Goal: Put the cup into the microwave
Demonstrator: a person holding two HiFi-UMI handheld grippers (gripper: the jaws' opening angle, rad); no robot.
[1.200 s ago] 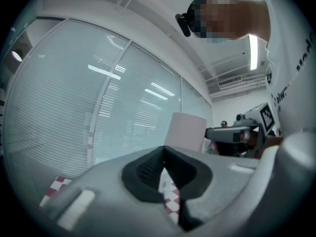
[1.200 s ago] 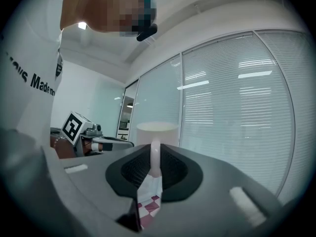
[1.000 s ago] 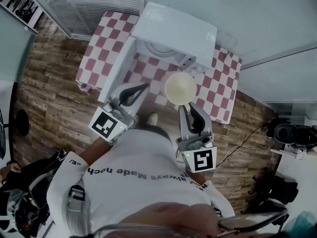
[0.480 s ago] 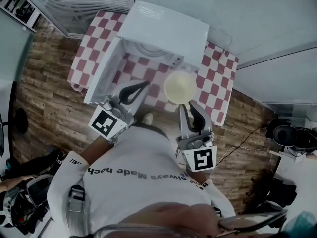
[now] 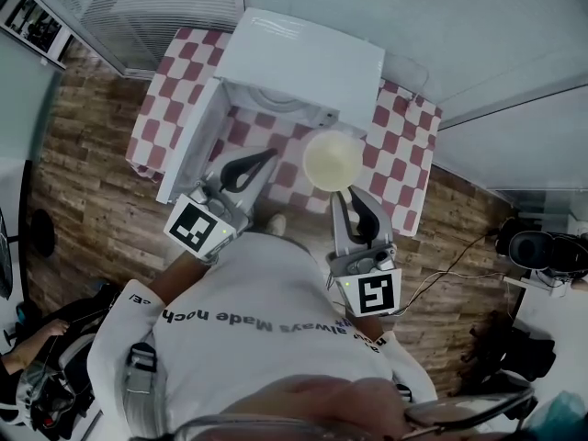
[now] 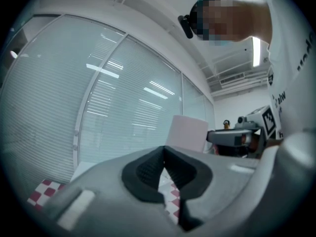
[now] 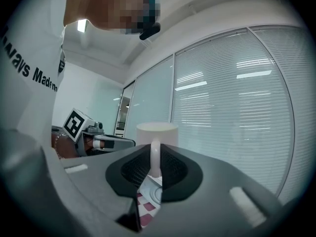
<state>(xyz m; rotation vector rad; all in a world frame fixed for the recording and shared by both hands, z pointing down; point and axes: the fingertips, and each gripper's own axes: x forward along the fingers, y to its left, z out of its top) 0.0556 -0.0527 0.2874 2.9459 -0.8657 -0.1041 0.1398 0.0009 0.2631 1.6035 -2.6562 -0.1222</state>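
Note:
A pale cup [image 5: 333, 159] hangs upright over the checkered table, in front of the white microwave [image 5: 303, 58]. My right gripper [image 5: 344, 194] is shut on the cup's handle [image 7: 155, 158], with the cup's body [image 7: 157, 131] just beyond the jaws. The microwave door [image 5: 188, 145] stands open to the left and the cavity [image 5: 276, 99] shows. My left gripper [image 5: 267, 158] is shut on nothing, beside the open door and left of the cup. In the left gripper view the cup [image 6: 187, 132] shows past the closed jaws of the left gripper [image 6: 164, 162].
The table with the red-and-white checkered cloth [image 5: 404, 154] stands against glass walls with blinds [image 5: 156, 7]. Wooden floor [image 5: 83, 182] surrounds it. A cable [image 5: 441, 274] and dark equipment [image 5: 537, 246] lie at the right.
The microwave and table sit further left in the head view; the person and both grippers have shifted sideways along the table. The cup stays in the right gripper.

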